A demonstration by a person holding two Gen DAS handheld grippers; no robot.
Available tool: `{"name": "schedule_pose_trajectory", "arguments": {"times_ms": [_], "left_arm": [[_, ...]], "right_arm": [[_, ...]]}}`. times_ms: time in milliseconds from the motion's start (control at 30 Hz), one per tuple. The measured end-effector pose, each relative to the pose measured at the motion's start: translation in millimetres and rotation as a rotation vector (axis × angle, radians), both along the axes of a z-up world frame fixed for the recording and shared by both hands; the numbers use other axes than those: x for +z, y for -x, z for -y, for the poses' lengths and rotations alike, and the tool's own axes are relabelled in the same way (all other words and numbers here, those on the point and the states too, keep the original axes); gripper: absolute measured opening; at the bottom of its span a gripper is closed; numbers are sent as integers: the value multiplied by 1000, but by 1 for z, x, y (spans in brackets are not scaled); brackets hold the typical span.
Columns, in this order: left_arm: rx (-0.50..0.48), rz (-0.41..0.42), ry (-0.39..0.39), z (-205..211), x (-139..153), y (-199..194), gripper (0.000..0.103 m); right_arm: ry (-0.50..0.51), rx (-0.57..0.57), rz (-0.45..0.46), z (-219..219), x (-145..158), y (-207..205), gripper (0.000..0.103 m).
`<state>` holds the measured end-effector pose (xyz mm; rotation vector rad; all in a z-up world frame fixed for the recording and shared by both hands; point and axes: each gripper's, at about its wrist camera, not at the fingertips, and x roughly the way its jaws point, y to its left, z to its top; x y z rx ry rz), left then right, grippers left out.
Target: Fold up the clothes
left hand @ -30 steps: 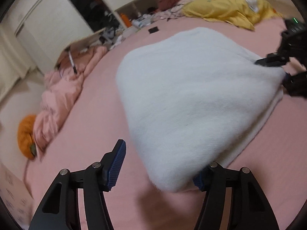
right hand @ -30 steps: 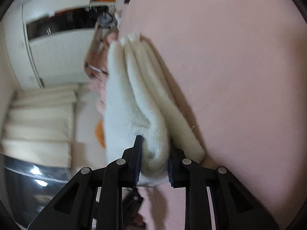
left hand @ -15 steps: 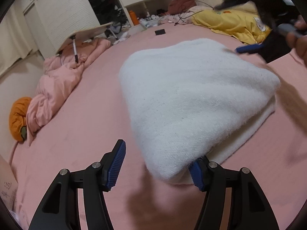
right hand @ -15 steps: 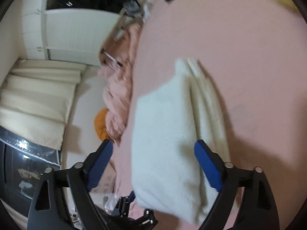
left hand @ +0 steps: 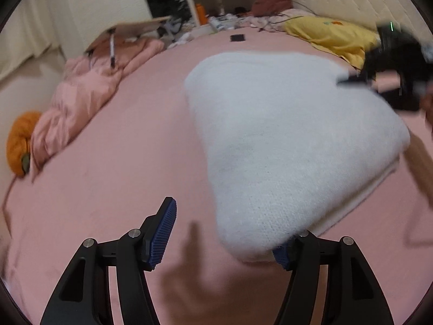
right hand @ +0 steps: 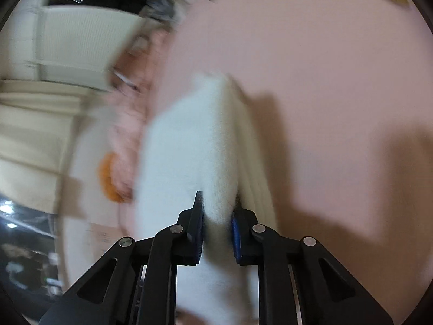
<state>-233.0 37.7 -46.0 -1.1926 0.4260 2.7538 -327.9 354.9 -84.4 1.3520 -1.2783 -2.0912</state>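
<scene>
A white fluffy folded garment lies on the pink bed sheet. My left gripper is open at the garment's near corner, which rests against the right finger; the left finger stands over bare sheet. In the left wrist view my right gripper shows blurred at the garment's far right edge. In the right wrist view the right gripper is shut on a thick fold of the garment, with lower layers lying outside the right finger.
A crumpled pink duvet and an orange cushion lie at the bed's left edge. A yellow pillow and a small black object sit at the far side. White wardrobes stand behind.
The right gripper let go of the garment and lifted away open, then came back down and shut on its edge again. The left gripper stayed open at the near corner.
</scene>
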Motion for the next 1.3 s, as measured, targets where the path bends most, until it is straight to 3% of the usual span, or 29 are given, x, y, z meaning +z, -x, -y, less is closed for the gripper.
{"name": "schedule_pose_trajectory", "arguments": {"times_ms": [100, 133, 200, 233, 300, 367, 433, 500, 567, 600, 667, 700, 767, 833, 900, 1000, 1100, 1200, 1300], "left_arm": [[-5, -6, 29, -6, 3, -5, 64], [-14, 1, 23, -7, 5, -7, 64], [-36, 17, -18, -5, 10, -14, 64], [-53, 25, -72, -1, 15, -20, 64], [-91, 52, -254, 10, 26, -32, 64], [-124, 69, -451, 24, 39, -44, 64], [-108, 17, -745, 47, 59, -44, 64], [-71, 23, -880, 57, 66, -22, 64], [-64, 34, -952, 58, 67, 3, 62], [-67, 40, -957, 56, 66, 13, 53], [-62, 46, -894, 49, 64, 16, 44], [-59, 50, -862, 45, 63, 18, 34], [-54, 56, -799, 38, 60, 20, 25], [-49, 62, -736, 31, 58, 23, 23], [-44, 68, -672, 24, 55, 26, 22], [-41, 99, -584, 13, 46, 28, 25], [-43, 155, -511, 2, 29, 28, 22], [-18, 169, -539, 5, 12, 34, 22], [-19, 170, -546, 4, 27, 34, 22]], "right_arm": [[-100, -118, -30, -15, 16, -12, 20], [-167, -160, -46, -18, 27, -17, 28], [-142, -163, -100, -19, 45, -33, 30], [-103, -152, -130, -18, 53, -40, 39], [-57, -73, -162, -3, 65, -54, 42], [-103, 37, -233, 28, 78, -60, 42], [-190, 137, -303, 62, 88, -63, 42], [-330, 184, -315, 92, 85, -59, 42], [-403, 172, -241, 101, 60, -54, 42], [-439, 166, -204, 106, 47, -52, 42], [-490, 142, -209, 108, 35, -55, 34], [-499, 132, -213, 107, 35, -55, 31], [-491, 120, -198, 107, 41, -49, 30], [-483, 107, -183, 106, 47, -43, 30], [-499, 95, -243, 105, 71, -35, 32], [-632, 154, -301, 125, 98, -7, 34], [-672, 195, -236, 136, 78, 21, 34], [-691, 216, -176, 142, 56, 43, 32], [-701, 198, -179, 140, 63, 44, 31]]}}
